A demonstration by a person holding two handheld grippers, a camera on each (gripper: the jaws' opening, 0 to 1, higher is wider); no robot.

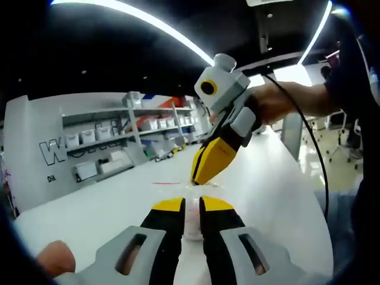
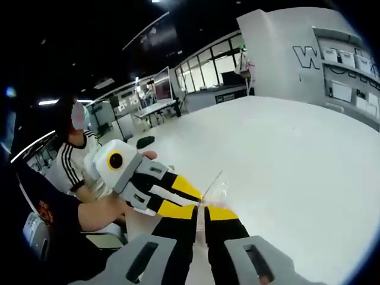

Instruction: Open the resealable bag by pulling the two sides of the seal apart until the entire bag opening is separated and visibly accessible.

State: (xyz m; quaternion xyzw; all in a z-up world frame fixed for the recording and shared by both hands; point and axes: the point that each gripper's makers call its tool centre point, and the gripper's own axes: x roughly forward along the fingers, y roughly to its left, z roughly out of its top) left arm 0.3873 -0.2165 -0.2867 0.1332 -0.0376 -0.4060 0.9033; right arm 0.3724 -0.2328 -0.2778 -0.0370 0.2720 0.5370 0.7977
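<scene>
In the left gripper view the left tongs [image 1: 192, 205] rise from the bottom with their yellow-tipped jaws pressed close on a pale, clear strip of the resealable bag [image 1: 191, 221], which fills the narrow slit between them. Just beyond, the right tongs [image 1: 195, 180] come down from the upper right, jaws drawn together to a point that meets the bag's top edge just above the desk [image 1: 107, 208]; a hand [image 1: 279, 101] grips that tool, and a black cable [image 1: 312, 142] trails from it.

In the right gripper view the right tongs [image 2: 200, 212] are likewise nipped together on the bag [image 2: 215, 189], whose crinkled transparent film stands up just past the jaw tips. The left tongs [image 2: 200, 200] reach in from the left and close on the same film right beside them, so both tools pinch the bag at nearly one spot.

The bag is held low over the broad, white, smooth desk [image 2: 285, 154]. Beyond it a grey wall carries shelving [image 1: 119, 139] with pale bins and large lettering [image 1: 56, 148]. The ceiling is dark with long curved light strips [image 1: 154, 24]. Farther off stand tall windows [image 2: 208, 65], other tables, and a seated person in a striped top [image 2: 74, 160].
</scene>
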